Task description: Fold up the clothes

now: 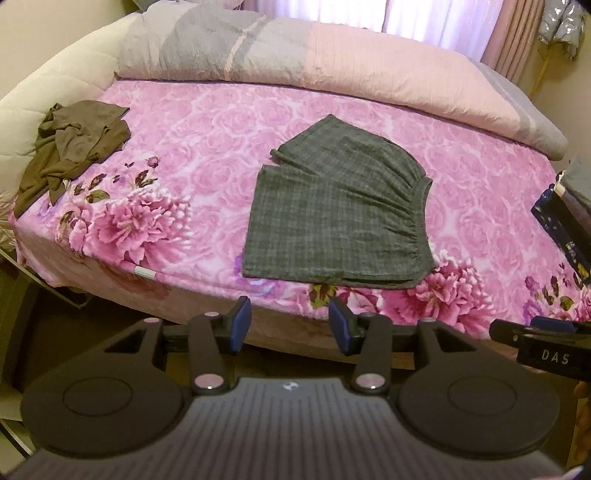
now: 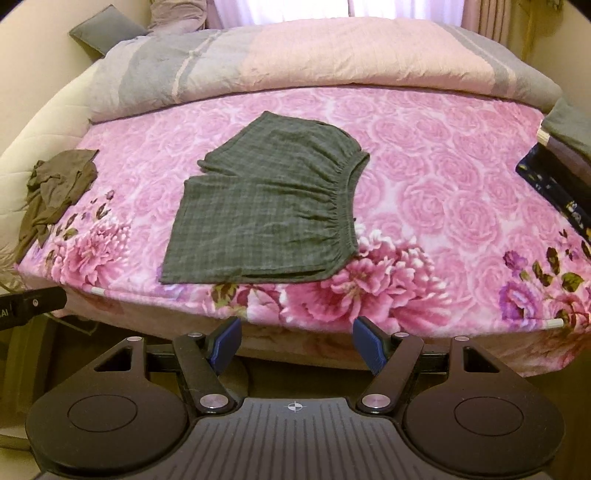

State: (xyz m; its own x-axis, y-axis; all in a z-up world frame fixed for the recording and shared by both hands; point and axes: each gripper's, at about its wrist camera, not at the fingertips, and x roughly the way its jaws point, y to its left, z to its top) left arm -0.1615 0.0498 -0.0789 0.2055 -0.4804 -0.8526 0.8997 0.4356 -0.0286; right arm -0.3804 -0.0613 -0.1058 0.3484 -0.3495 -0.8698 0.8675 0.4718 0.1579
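From the left wrist camera, the left gripper (image 1: pixel 290 325) hangs off the bed's near edge, its blue pads spread apart with nothing between them; the jaws are empty and wide. On the pink floral bed cover (image 1: pixel 207 147) a pair of dark grey checked shorts (image 1: pixel 332 206) lies flat, folded in half with one leg laid over the other, the gathered elastic waistband towards the right and the leg hems towards the left. Their lower edge sits close to the bed's near edge, about midway along it. A crumpled olive-brown garment (image 1: pixel 74 147) is heaped at the bed's left edge, well apart from the shorts. A rolled pink and grey duvet (image 1: pixel 295 55) runs along the far edge. At the right edge a stack of folded dark clothes (image 1: pixel 561 218) shows partly, cut off by the frame. Part of the right gripper (image 1: pixel 546 332) pokes in low on the right.

From the right wrist camera, the right gripper (image 2: pixel 297 341) also sits off the near edge of the bed, jaws spread wide and holding nothing. The shorts (image 2: pixel 266 210) lie left of centre near the near edge, the olive-brown garment (image 2: pixel 55 188) at the left edge, the duvet (image 2: pixel 314 62) along the far edge, the folded stack (image 2: pixel 554 177) at the right edge. A grey cushion (image 2: pixel 103 31) rests beyond the far left corner.
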